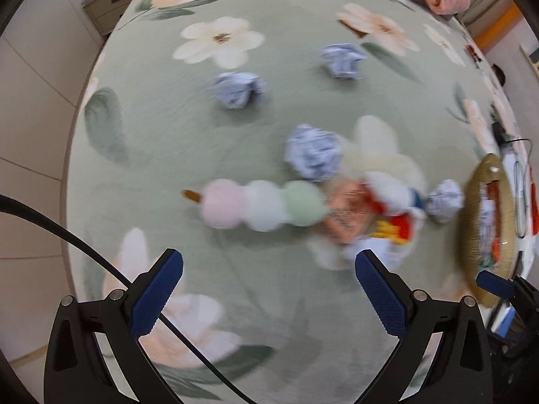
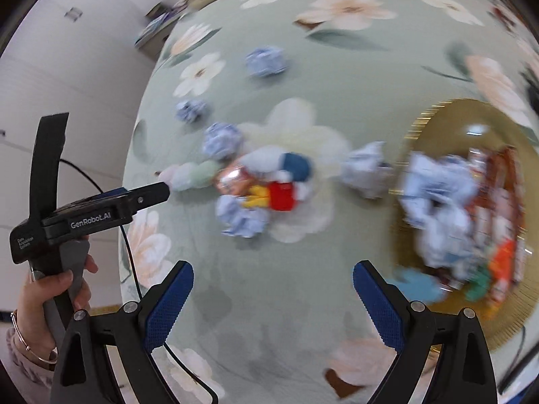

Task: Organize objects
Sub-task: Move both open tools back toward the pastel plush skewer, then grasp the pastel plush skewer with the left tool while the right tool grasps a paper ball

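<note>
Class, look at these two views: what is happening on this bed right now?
A person is tidying a green floral bedspread, holding a gripper in each hand. Both the left gripper and right gripper hang open and empty. Crumpled blue-white paper balls and a pastel three-ball plush skewer lie loose; the round woven gold basket already holds paper and packets.

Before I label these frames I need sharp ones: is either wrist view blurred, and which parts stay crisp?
Left wrist view: motion-blurred bedspread and paper balls, while the left hand-held gripper is crisp. Right wrist view: stronger smear, worst over the basket; only the right hand-held gripper is sharp. Both show fisheye bending.
</note>
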